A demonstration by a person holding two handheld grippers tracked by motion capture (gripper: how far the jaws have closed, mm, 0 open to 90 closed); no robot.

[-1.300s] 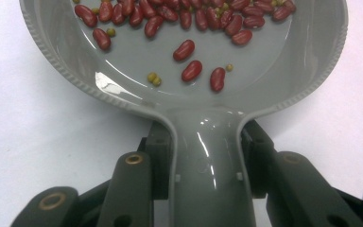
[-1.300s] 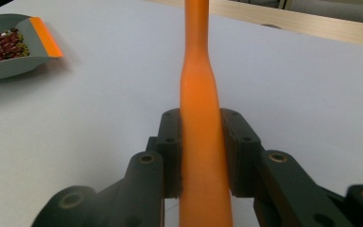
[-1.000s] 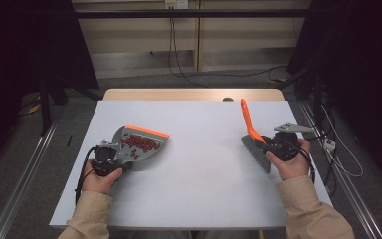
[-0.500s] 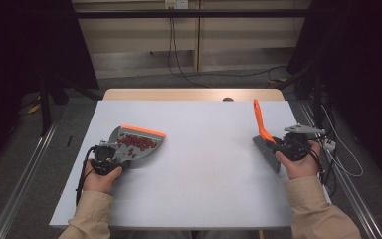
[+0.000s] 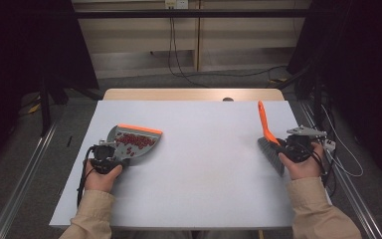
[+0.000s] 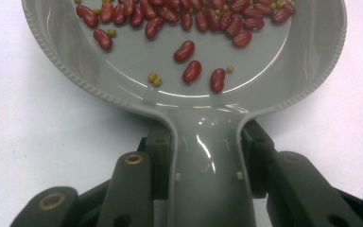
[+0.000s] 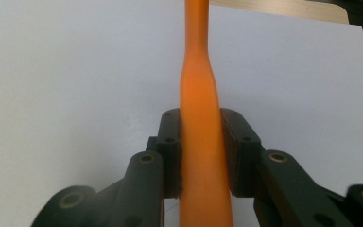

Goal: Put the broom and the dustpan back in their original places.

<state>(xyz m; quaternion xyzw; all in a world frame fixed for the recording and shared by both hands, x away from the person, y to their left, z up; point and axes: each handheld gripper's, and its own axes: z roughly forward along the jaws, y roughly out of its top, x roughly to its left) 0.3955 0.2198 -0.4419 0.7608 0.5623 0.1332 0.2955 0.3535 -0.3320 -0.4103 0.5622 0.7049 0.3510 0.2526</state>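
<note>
A grey dustpan [image 5: 135, 141] with an orange front lip lies on the left of the white table [image 5: 204, 169]. It holds several red beans [image 5: 135, 141] and a few small green ones. My left gripper [image 5: 104, 155] is shut on its handle. In the left gripper view the pads clamp the grey handle [image 6: 207, 165] of the dustpan [image 6: 123, 66], with beans [image 6: 184, 51] in the bowl. My right gripper [image 5: 292, 148], near the table's right edge, is shut on a brush with an orange handle [image 5: 264, 121] and grey bristles [image 5: 271, 155]. The right gripper [image 7: 200, 151] squeezes the handle [image 7: 198, 94].
A wooden tabletop edge [image 5: 194, 94] shows behind the white table, with a small dark object [image 5: 227, 99] on it. Cables [image 5: 194, 74] run over the floor behind. Metal rails flank the table on both sides.
My right hand has carried the brush to the right, close to the table's right edge, and slightly down. The left hand and dustpan have stayed in place.
</note>
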